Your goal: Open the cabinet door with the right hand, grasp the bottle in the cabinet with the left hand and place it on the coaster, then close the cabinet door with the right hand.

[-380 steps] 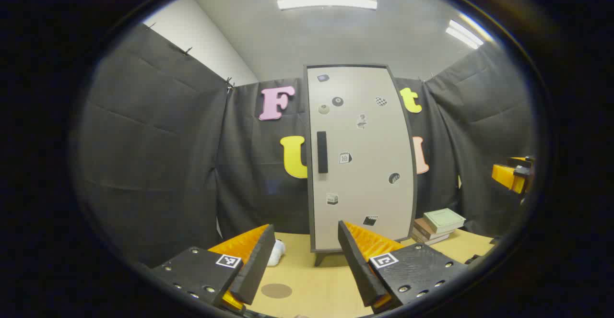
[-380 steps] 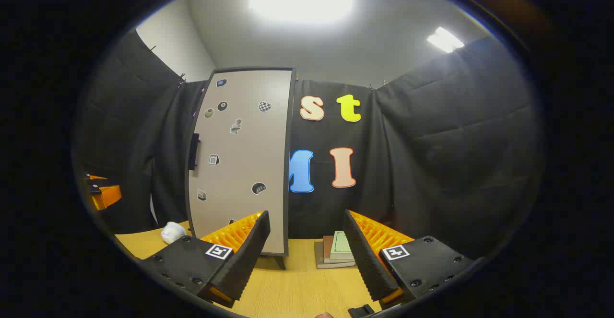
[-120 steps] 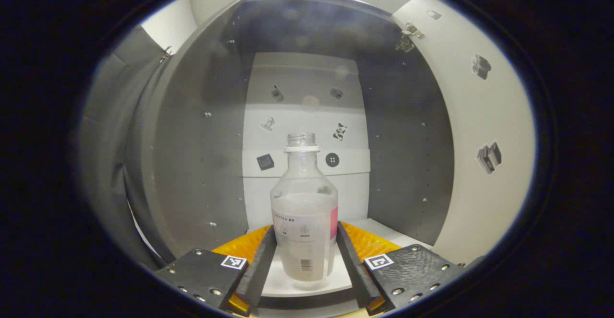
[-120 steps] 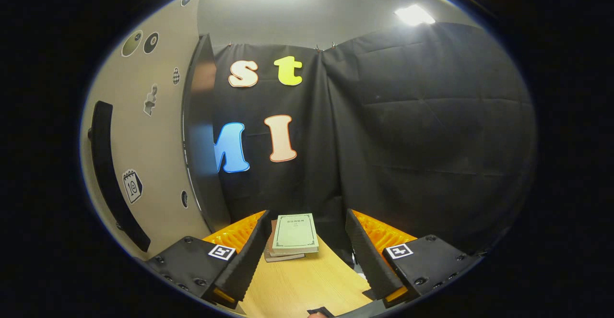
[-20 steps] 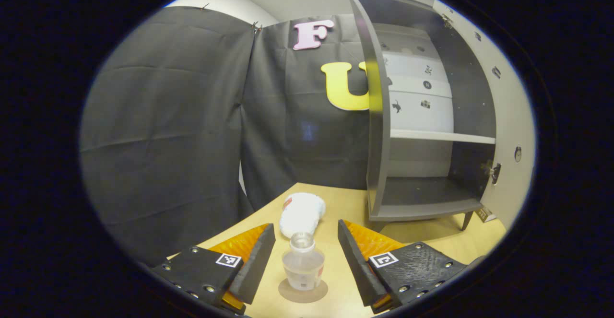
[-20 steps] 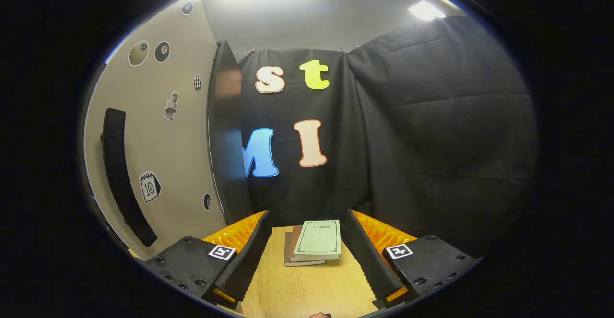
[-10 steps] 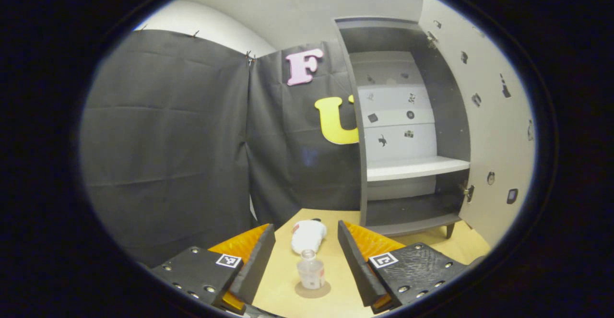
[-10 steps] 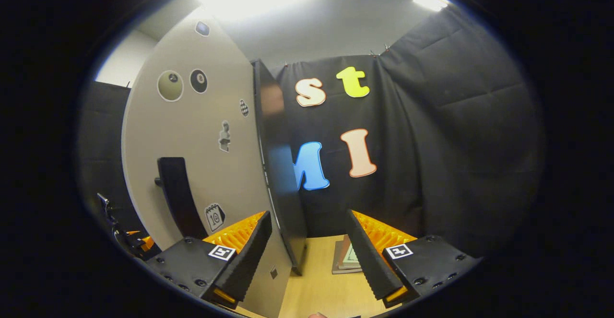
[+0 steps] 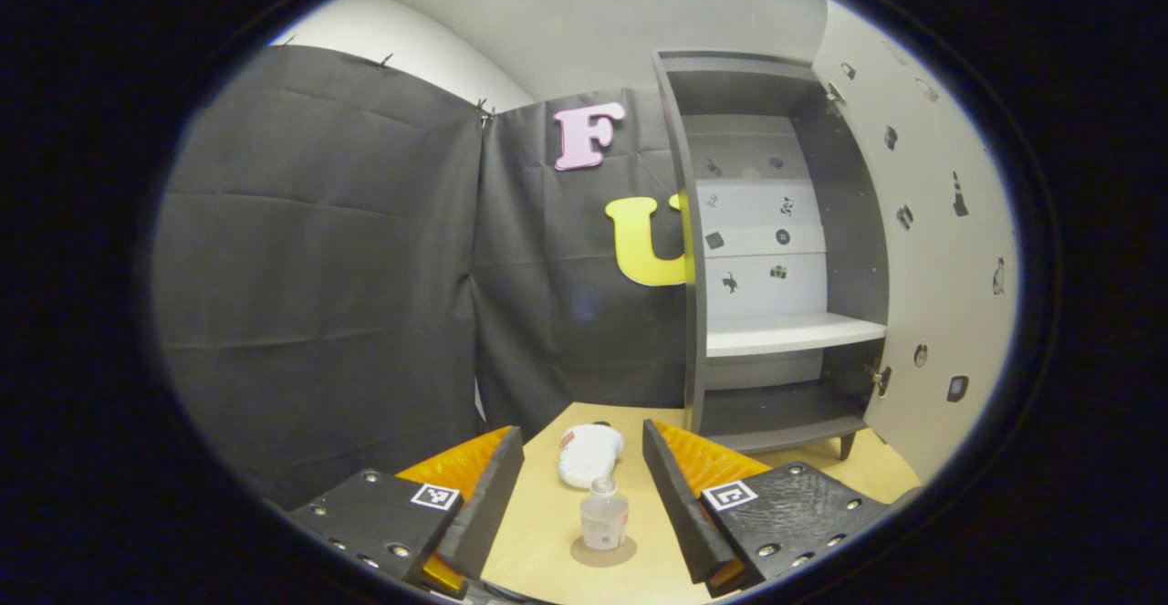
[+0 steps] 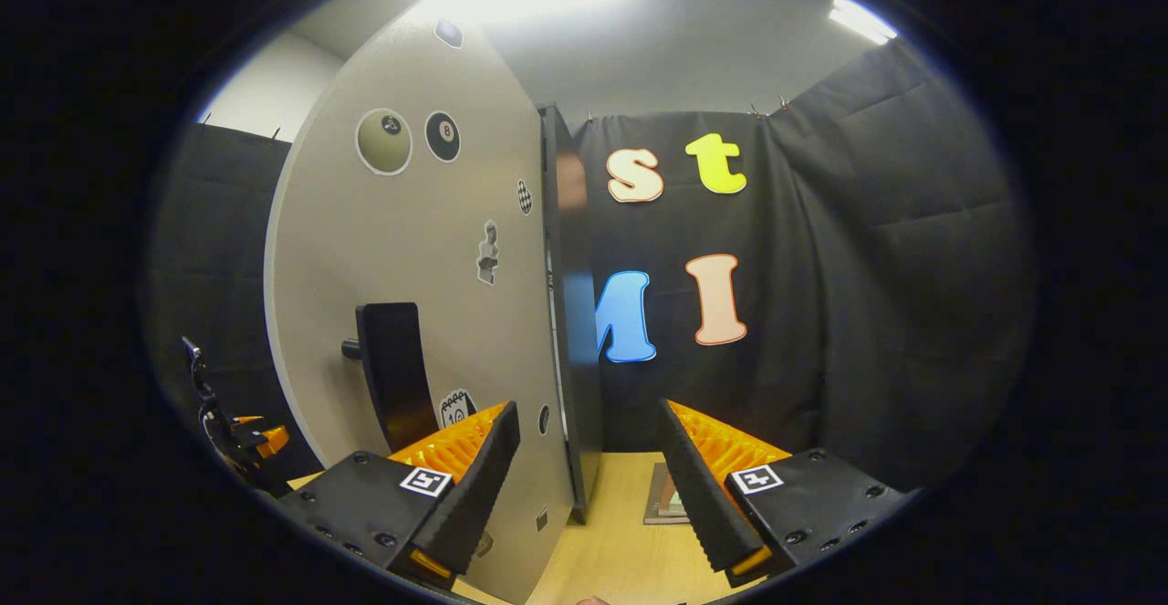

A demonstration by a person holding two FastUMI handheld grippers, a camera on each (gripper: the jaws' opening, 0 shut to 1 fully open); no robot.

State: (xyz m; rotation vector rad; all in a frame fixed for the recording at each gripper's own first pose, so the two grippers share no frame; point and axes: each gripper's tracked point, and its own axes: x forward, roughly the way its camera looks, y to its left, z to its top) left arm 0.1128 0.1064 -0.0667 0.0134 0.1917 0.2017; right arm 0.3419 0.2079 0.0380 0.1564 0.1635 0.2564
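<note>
While the bottle [image 9: 604,515] stands upright on the round coaster [image 9: 603,551] on the counter [image 9: 547,523], the left gripper [image 9: 581,495] hangs above with fingers released; the right gripper [image 10: 589,482], fingers spread, faces the open cabinet door [image 10: 429,249].

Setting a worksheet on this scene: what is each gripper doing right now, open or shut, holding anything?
Left gripper: open, holding nothing; the bottle stands free on the coaster.
Right gripper: open, holding nothing, beside the open cabinet door.
</note>
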